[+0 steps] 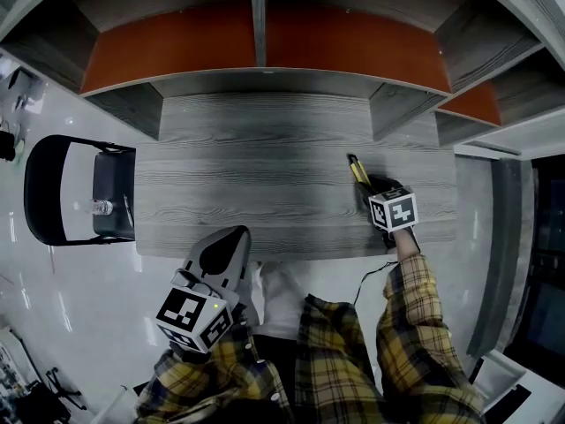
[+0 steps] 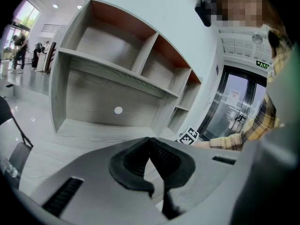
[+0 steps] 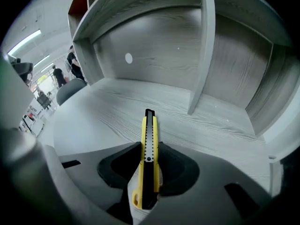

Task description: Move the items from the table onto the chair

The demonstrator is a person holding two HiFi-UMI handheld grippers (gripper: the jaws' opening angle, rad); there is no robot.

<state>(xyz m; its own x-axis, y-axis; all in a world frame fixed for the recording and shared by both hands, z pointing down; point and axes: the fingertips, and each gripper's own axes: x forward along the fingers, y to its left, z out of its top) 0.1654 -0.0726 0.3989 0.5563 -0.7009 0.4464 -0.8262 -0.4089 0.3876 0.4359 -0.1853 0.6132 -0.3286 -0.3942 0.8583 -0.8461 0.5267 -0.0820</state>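
A yellow and black utility knife lies lengthwise between the pads of my right gripper, tip pointing away toward the shelf. Both pads touch its sides. In the head view the knife sticks out ahead of the right gripper at the right of the grey wooden table. My left gripper hangs at the table's near edge, shut and empty; its pads meet in the left gripper view. The black chair stands left of the table, with a small clear bottle on its seat.
A grey shelf unit with orange backs rises behind the table, its upright divider ahead of the knife. White glossy floor surrounds the chair. Glass doors are to the right. People stand far off at the left.
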